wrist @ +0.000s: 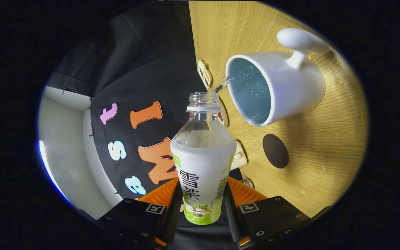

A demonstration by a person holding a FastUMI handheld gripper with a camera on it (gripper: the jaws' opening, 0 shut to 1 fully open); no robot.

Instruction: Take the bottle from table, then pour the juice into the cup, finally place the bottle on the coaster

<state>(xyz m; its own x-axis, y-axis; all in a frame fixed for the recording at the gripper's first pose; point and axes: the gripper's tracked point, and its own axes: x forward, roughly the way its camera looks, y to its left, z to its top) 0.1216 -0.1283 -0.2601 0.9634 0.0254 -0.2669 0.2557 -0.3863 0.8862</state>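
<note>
A: What is the gripper (202,205) holding?

B: It is holding the bottle (202,163). Both fingers are pressing on the low part of it, one on each side, so the gripper is closed about as wide as the bottle.

A: Where is the bottle pointing?

B: It is tipping over toward the cup (276,86). The open mouth is sitting right by the rim, and a thin clear stream is going from it into the cup.

A: Will the bottle be hard to hold?

B: I am thinking it is light — it looks nearly empty near the top. It is thin clear plastic with a smooth wrap around it, so it may be slippery and may squash if squeezed hard. Holding it low on the wide round part looks like a good place.

A: And the cup?

B: It is white, smooth and thick, with a fat round handle — it looks hard and could break. Inside it is looking pale blue and bubbly.

A: What else is there?

B: A dark round flat coaster (275,151) is lying on the wooden worktop (325,146), near the cup. Small drops are shining on the wood.
</note>
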